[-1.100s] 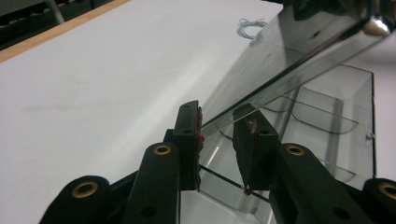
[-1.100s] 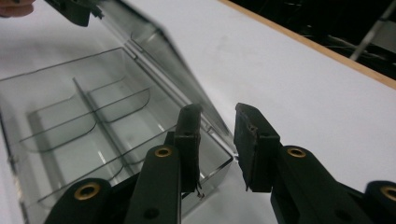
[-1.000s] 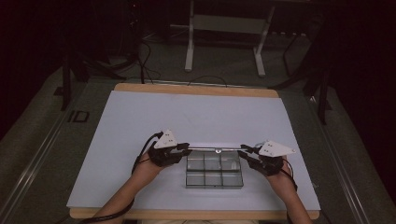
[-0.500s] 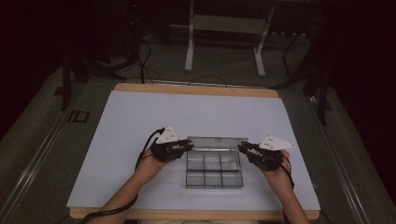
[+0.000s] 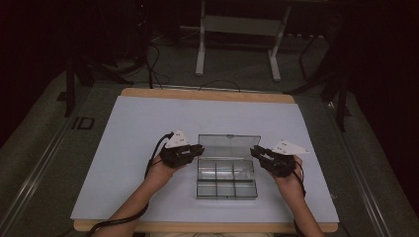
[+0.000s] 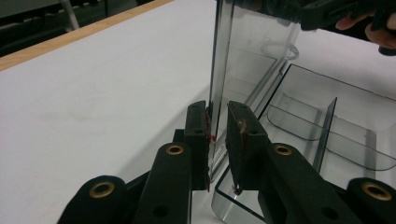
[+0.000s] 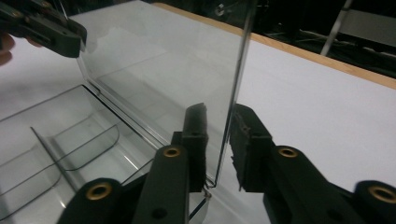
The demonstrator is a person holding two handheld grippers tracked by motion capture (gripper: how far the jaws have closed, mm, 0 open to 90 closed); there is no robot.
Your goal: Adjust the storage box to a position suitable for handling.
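Between the jaws of the left gripper [image 6: 217,140] stands the raised lid [image 6: 243,60] of a clear plastic organizer box [image 5: 226,174]; the jaws have just been closing, one pad touching the lid's edge and the other a sliver off. The right gripper [image 7: 219,140] straddles the lid's opposite edge, not quite clamped. Below and between both tools, the box's divided tray lies on the white table [image 5: 148,123].

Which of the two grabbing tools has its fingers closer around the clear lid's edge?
The left gripper: its fingers nearly pinch the lid, having just been closing. The right gripper leaves a wider gap around it.
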